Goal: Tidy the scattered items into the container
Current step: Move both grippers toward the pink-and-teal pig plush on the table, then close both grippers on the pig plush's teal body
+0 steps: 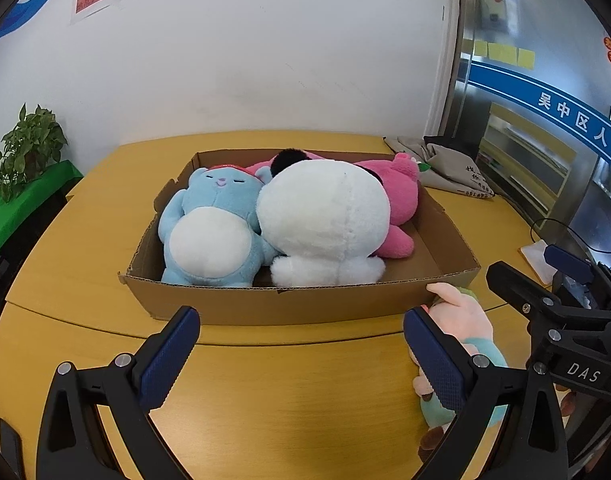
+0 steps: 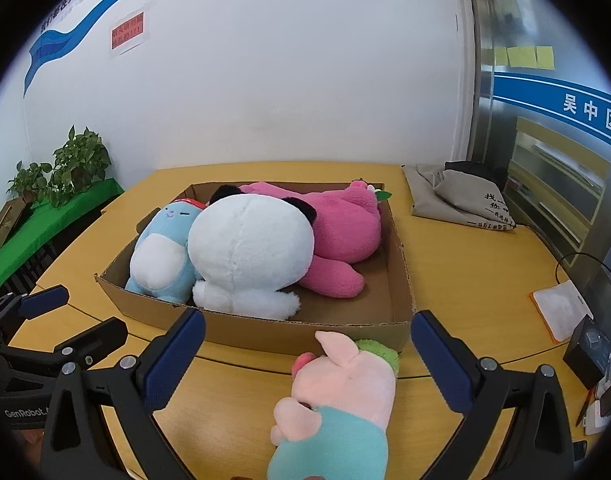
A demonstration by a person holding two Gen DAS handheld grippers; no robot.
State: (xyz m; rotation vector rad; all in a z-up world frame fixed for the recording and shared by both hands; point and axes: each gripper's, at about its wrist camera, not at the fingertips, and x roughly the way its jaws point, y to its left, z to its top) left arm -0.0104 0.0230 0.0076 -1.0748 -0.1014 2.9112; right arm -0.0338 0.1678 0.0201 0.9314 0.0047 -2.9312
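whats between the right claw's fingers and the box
The pink pig toy lies on the table between the right claw and the box, its head near the wall; right wrist view.

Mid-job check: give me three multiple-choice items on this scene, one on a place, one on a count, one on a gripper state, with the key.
1. Where does the small pale-pink plush in a teal top lie?
A. in the box
B. on the table before the box
C. on the grey bag

2. How many plush toys lie inside the brown cardboard box?
A. one
B. three
C. five

3. How does the right gripper stand?
A. open around the plush
B. shut on it
C. out of view

Key: B, it rests on the yellow wooden table against the box's near wall; B, blue, white and pink ones; A, both fingers stand apart from its sides.
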